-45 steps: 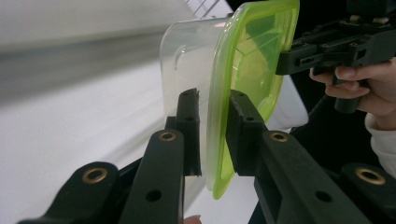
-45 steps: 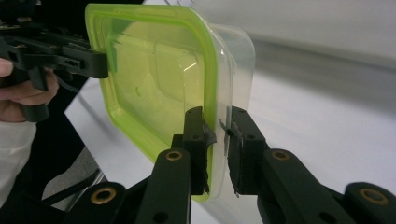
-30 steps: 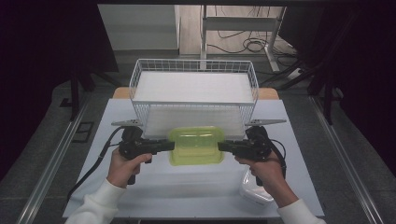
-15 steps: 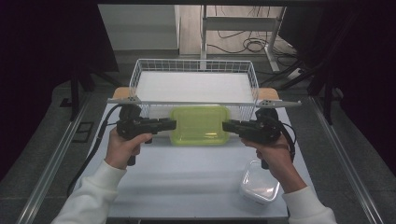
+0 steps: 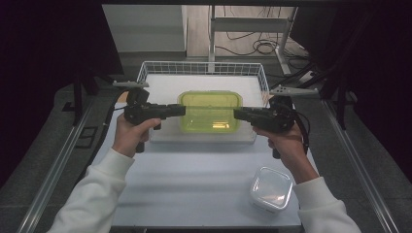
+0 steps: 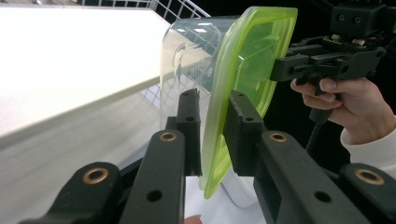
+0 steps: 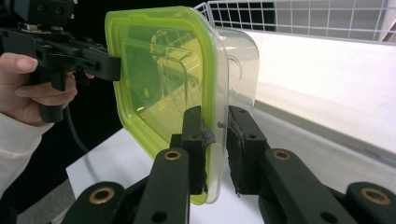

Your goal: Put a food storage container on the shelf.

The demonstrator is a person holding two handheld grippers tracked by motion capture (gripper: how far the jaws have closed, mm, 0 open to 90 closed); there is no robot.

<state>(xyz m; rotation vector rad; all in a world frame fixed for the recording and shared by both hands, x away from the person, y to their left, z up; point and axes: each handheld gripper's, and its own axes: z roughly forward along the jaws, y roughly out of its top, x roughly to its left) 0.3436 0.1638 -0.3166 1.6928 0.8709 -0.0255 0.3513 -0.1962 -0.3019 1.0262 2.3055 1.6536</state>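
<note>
A clear food container with a lime-green lid (image 5: 210,112) hangs level over the front part of the white wire basket (image 5: 201,63). My left gripper (image 5: 180,110) is shut on its left edge and my right gripper (image 5: 238,114) on its right edge. In the left gripper view the jaws (image 6: 212,100) pinch the green rim of the container (image 6: 196,51), with the other gripper (image 6: 280,70) at the far side. In the right gripper view the jaws (image 7: 215,116) clamp the rim of the container (image 7: 159,79), opposite the left gripper (image 7: 112,65).
A small clear lidded box (image 5: 271,188) sits on the white table (image 5: 194,184) near the front right, beside my right forearm. The basket has a white floor and wire walls. Metal rails run along both table sides.
Both grippers have carried the green-lidded container up and away from the person, from the table in front of the basket to above the basket's front part.
</note>
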